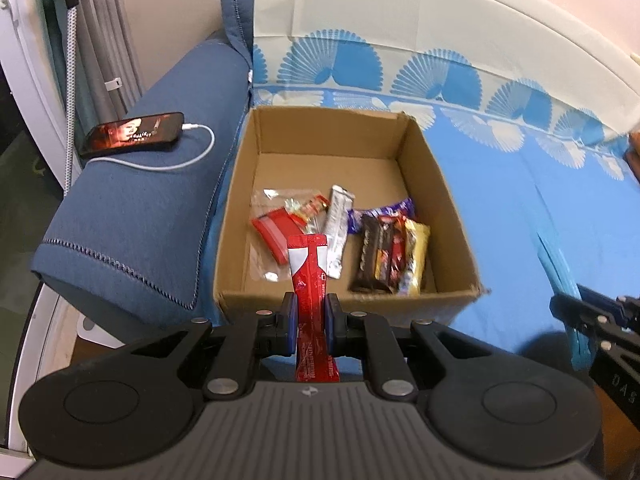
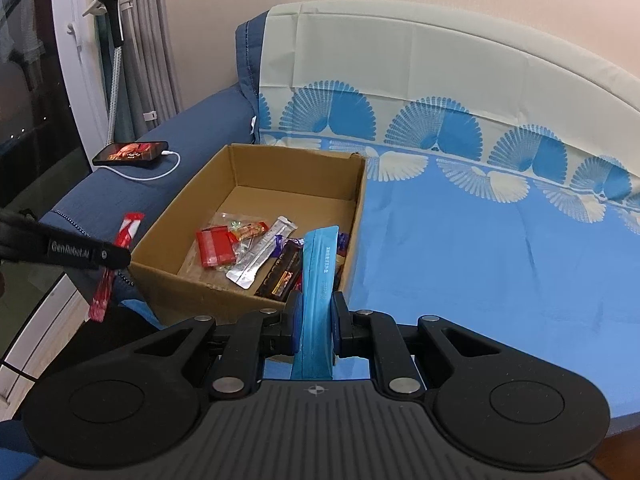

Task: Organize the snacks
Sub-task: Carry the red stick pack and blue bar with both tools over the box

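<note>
Snacks in hand on both sides. Left gripper [image 1: 311, 322] is clenched on a red sachet [image 1: 310, 276], pinched at mid-length, top end pointing to 12 o'clock over the near wall of the cardboard box [image 1: 436, 168]. Right gripper [image 2: 314, 322] is clenched on a blue pouch [image 2: 319, 280], held upright on edge, just short of the box's near right corner.

Box sits on the blue bedsheet [image 2: 480, 260]; inside, near its front: red packet [image 1: 272, 236], silver stick [image 1: 338, 232], dark bars [image 1: 374, 256], gold wrapper [image 1: 416, 256]. Back half of the floor is bare.

Judgement: step in hand is carrying both packs over the rim for release. To do well: clear the near wall before letting go, and aim past the existing pile toward 12 o'clock. Long packs are floppy; lowering them in flat should keep them from leaning on the wall.

Phone [image 1: 132, 134] on the blue armrest at 10 o'clock, charging; keep clear.
</note>
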### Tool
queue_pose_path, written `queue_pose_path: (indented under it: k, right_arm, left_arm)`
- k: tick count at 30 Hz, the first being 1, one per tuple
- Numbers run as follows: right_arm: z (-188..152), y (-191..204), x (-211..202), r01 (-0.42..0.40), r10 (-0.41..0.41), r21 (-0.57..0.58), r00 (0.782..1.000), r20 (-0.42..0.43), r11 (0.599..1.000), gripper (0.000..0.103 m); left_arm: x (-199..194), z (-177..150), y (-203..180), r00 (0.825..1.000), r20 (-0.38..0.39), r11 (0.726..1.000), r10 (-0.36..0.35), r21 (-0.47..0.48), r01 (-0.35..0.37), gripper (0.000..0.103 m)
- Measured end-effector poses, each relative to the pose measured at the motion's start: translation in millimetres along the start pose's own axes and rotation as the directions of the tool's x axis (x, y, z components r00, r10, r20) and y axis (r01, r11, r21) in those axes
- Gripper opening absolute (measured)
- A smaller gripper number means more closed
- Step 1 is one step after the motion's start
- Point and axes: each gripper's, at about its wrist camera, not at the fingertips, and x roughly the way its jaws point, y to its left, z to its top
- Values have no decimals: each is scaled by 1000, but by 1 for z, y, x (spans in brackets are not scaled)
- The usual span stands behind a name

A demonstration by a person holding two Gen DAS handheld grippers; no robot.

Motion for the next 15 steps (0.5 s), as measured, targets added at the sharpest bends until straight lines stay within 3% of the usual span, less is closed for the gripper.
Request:
queue_pose_path:
  k: [15]
  right_arm:
    - [44,7,65,-47,47,9,998,-35,999,16]
  left_arm:
    - [54,53,15,999,-41,999,8,-42,-10,15]
